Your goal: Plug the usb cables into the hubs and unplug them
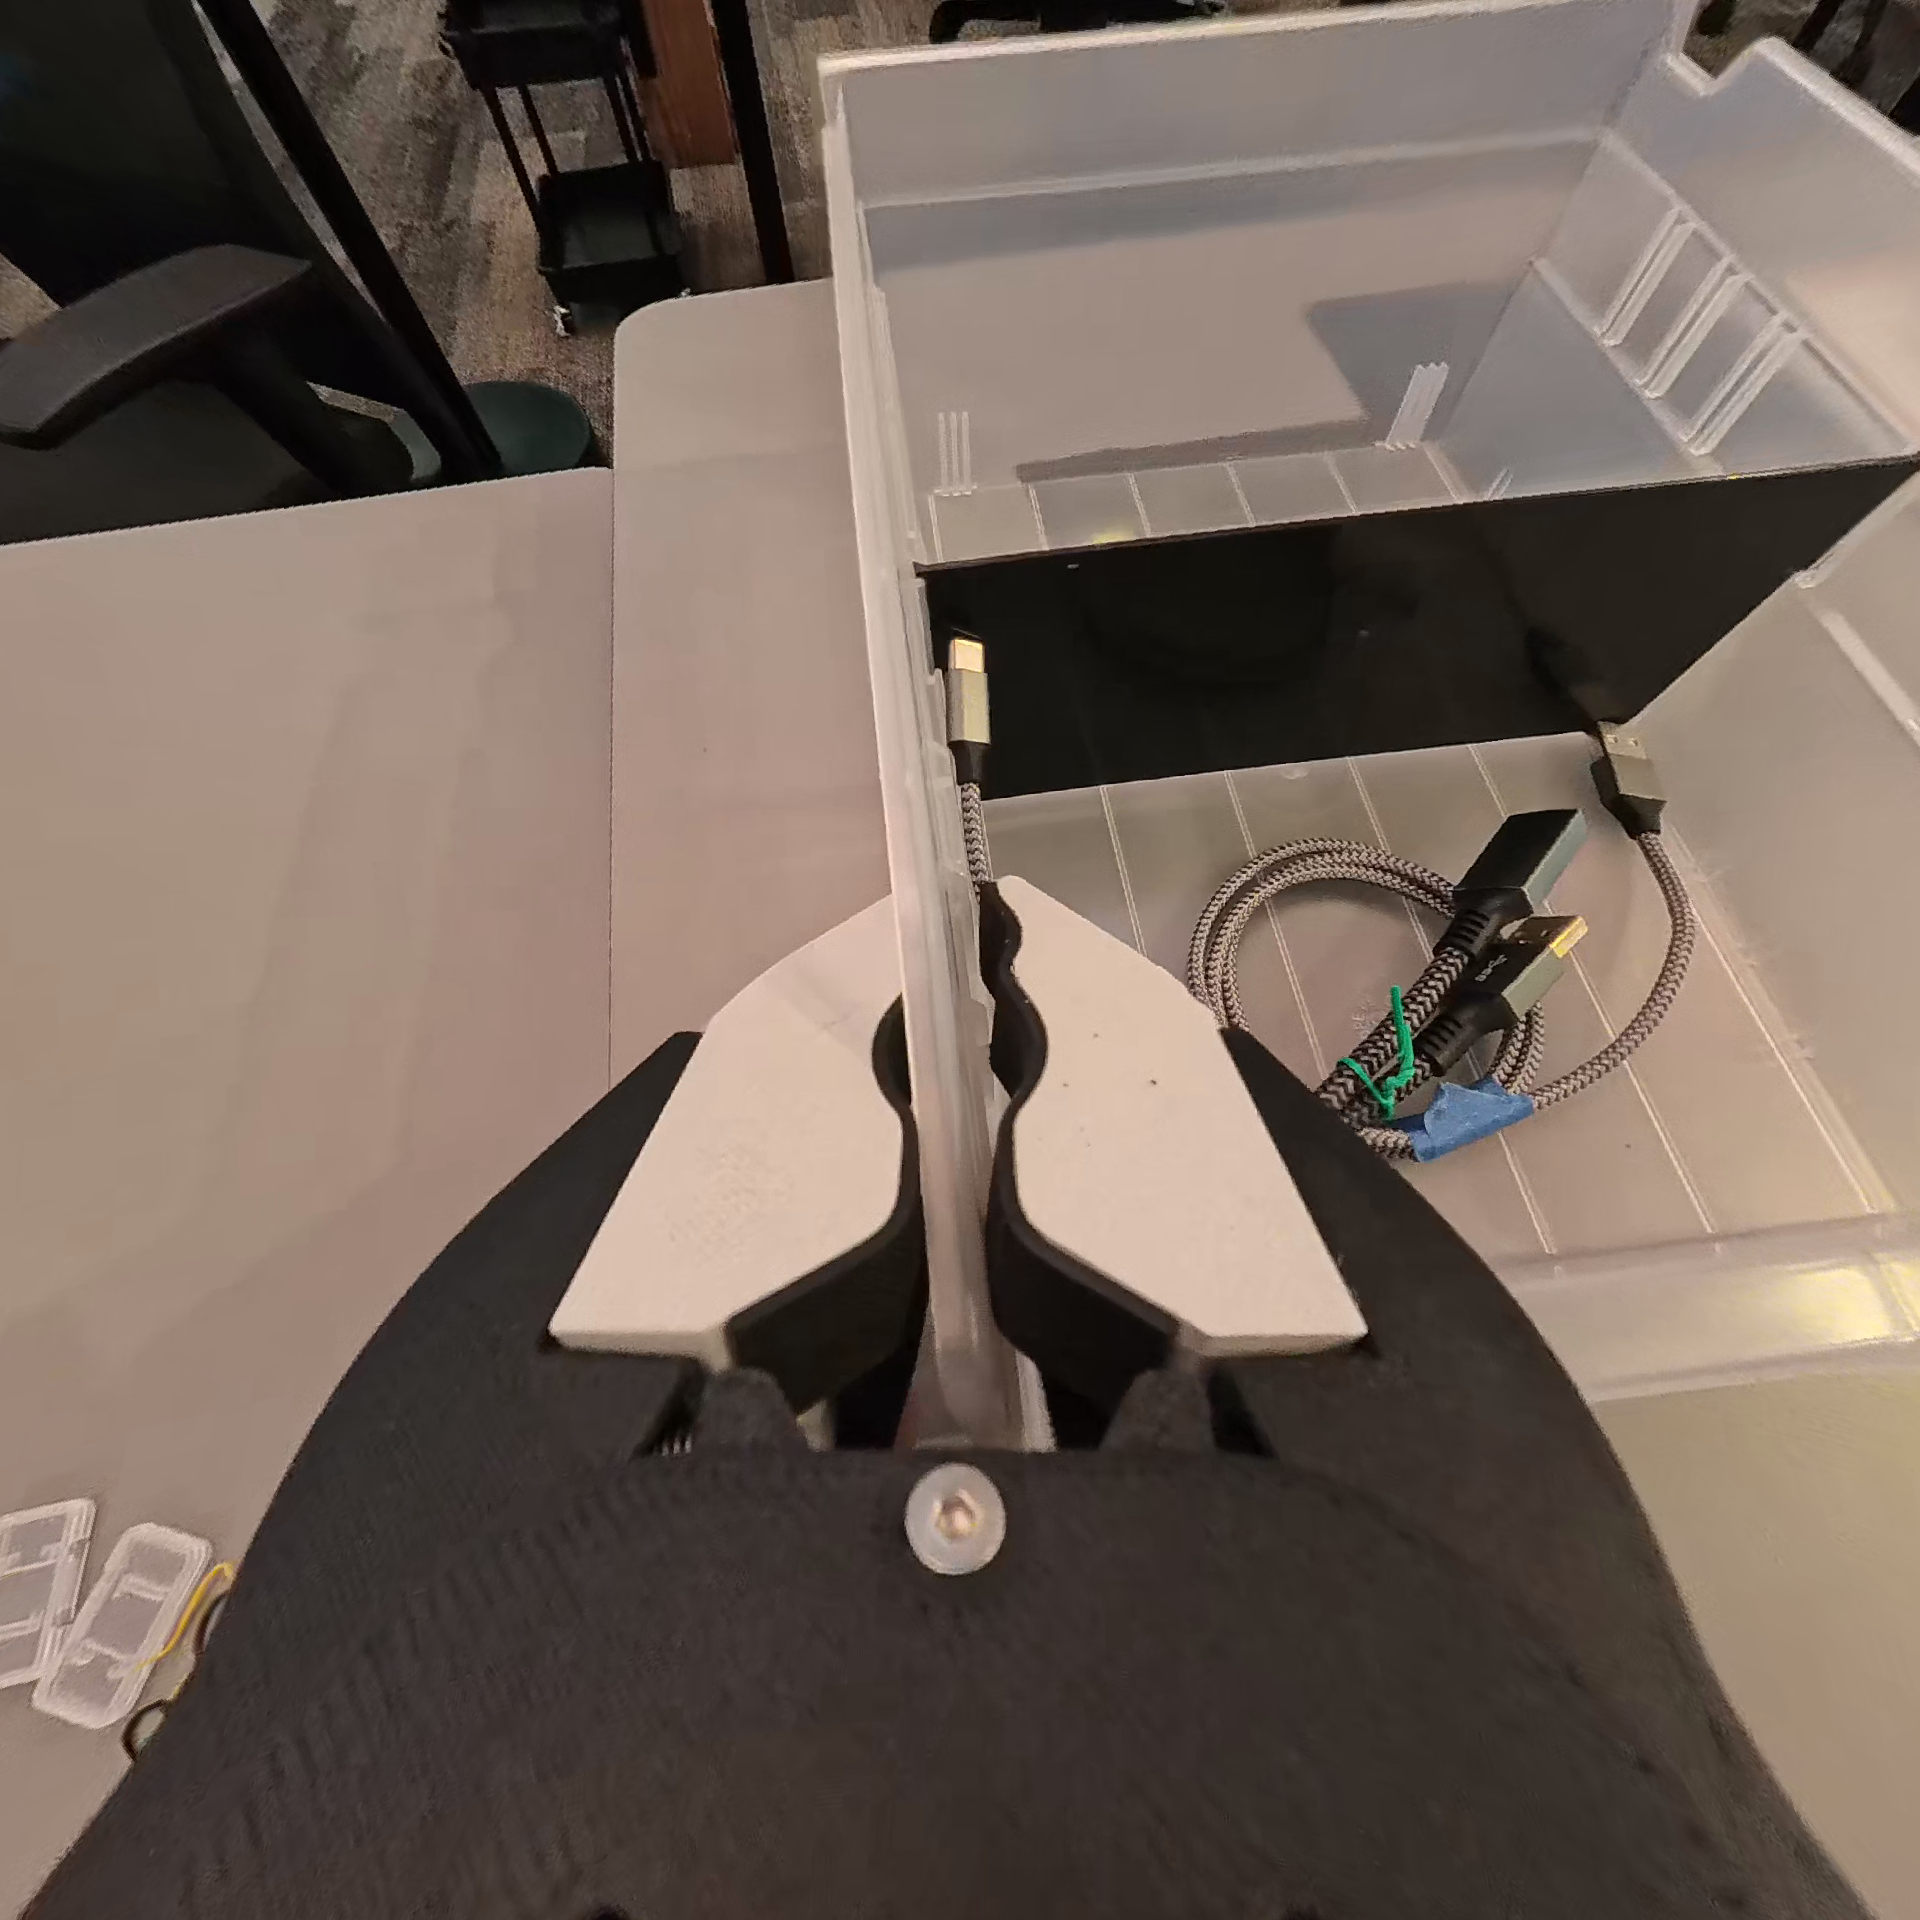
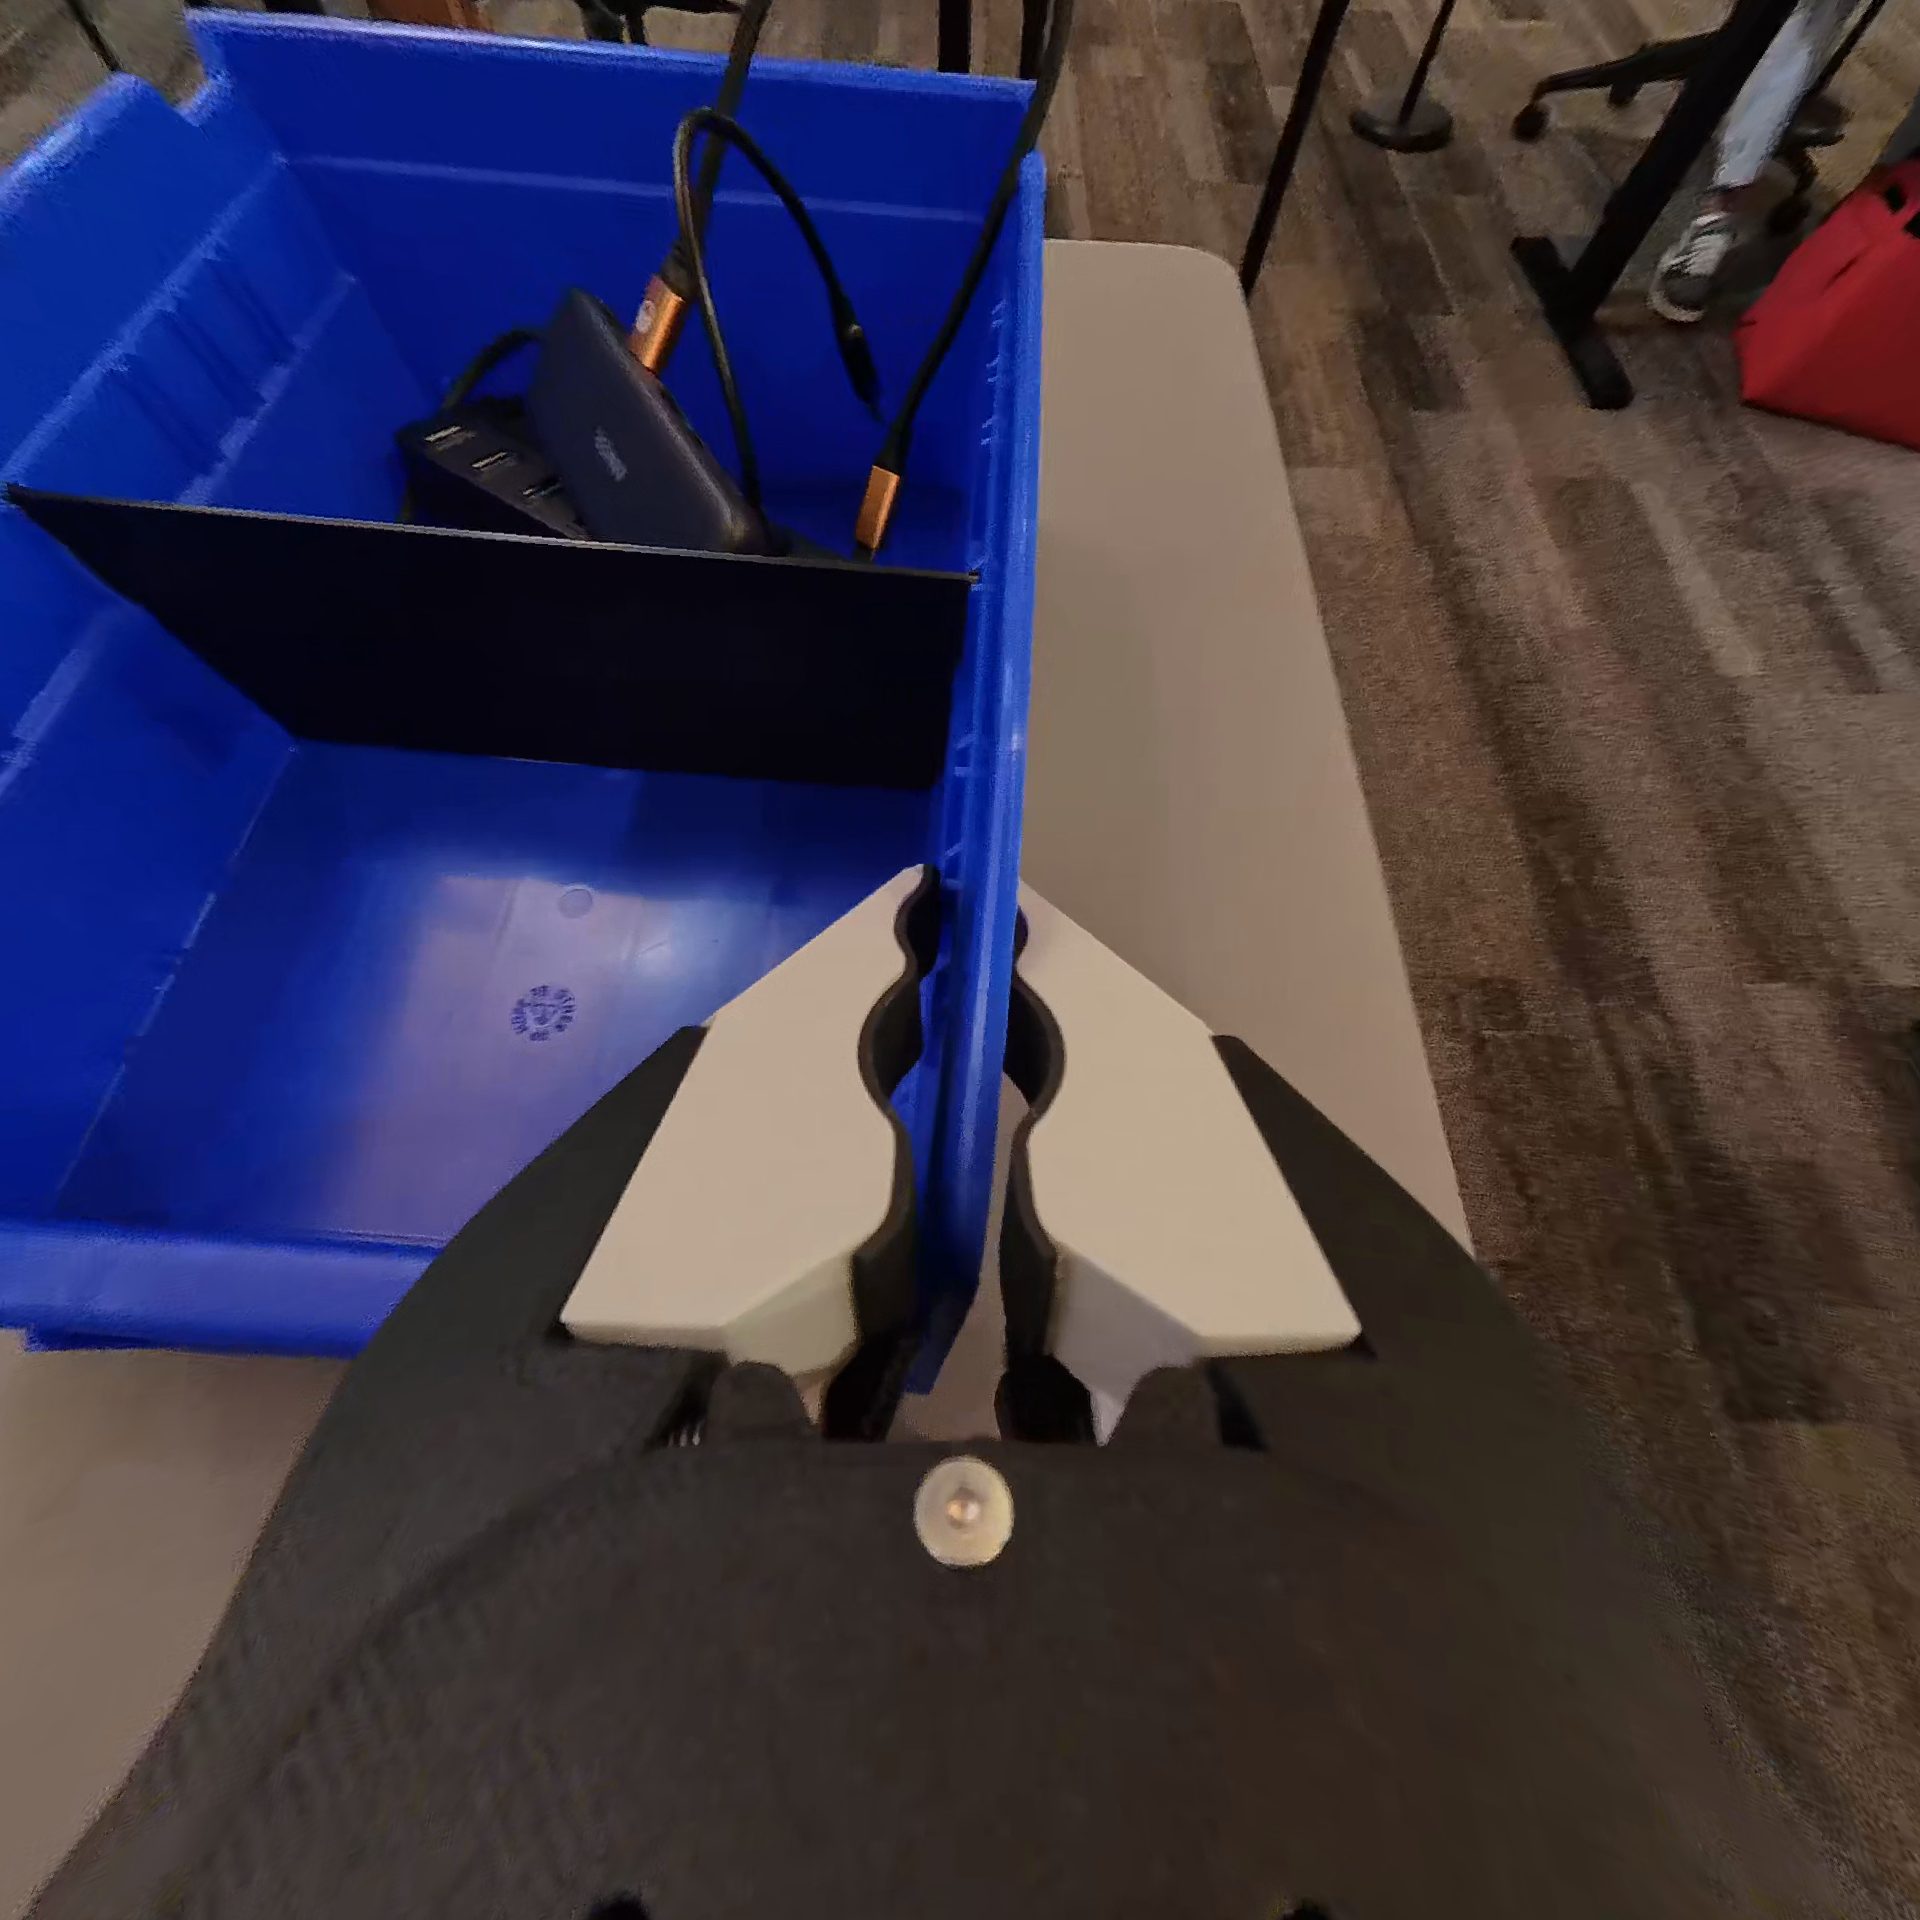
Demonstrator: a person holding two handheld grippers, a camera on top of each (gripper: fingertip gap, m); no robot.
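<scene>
Left wrist view only: your left gripper is clamped over the left wall of the clear plastic bin, one finger outside, one inside. A black divider panel splits that bin. In the near compartment lies a coiled grey braided usb cable bundle, bound with a green twist tie and blue tape. One silver-tipped plug stands against the gripped wall. Small clear plastic cases sit on the grey table.

Right wrist view only: your right gripper is closed on the right wall of the blue plastic bin. Behind its dark divider, the far compartment holds a black multi-port usb hub and a dark flat hub, with an orange-collared cable at its upper end. A second orange-collared plug hangs beside it.

Neither view shows the other bin.
</scene>
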